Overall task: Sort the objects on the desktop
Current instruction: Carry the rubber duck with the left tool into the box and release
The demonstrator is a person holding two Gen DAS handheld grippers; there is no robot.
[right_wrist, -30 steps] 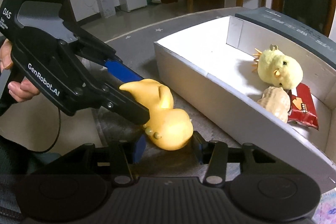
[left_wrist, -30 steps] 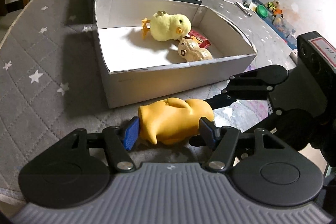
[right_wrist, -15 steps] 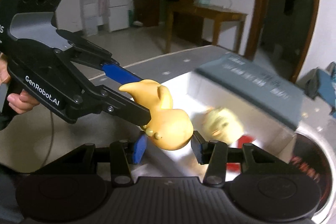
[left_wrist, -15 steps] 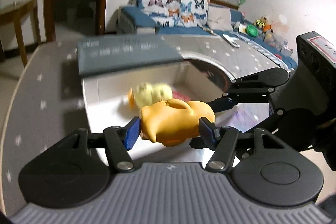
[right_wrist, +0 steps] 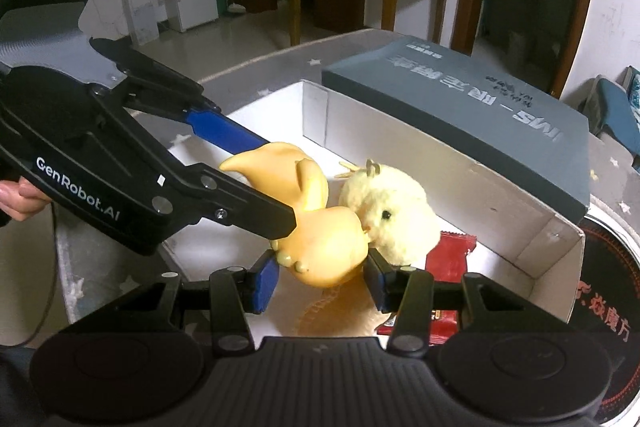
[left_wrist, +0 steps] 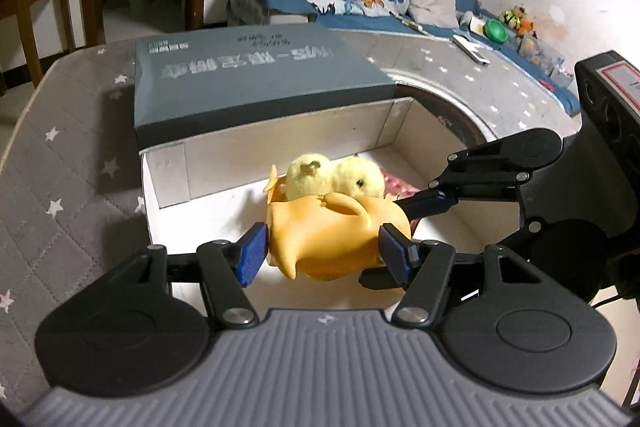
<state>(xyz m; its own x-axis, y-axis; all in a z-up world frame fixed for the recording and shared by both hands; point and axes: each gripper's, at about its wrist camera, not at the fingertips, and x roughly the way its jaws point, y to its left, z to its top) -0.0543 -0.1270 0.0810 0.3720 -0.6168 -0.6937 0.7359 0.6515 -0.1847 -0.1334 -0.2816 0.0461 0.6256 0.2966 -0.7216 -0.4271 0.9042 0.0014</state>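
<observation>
Since a second ago both grippers have carried the yellow rubber toy (left_wrist: 336,239) up off the surface and over the open white box (left_wrist: 400,123). On my left gripper (left_wrist: 324,255) the jaws are partway closed, both blue pads pressed against the toy's sides. On my right gripper (right_wrist: 320,277) the jaws are clamped on the toy's rounded end (right_wrist: 324,247) in the same way, so it hangs between the two tools above the box floor. Just beyond the jaws lies the fluffy chick (right_wrist: 396,215), with a red snack packet (right_wrist: 448,255) beside it. Behind the box sits its grey lid (left_wrist: 252,79).
</observation>
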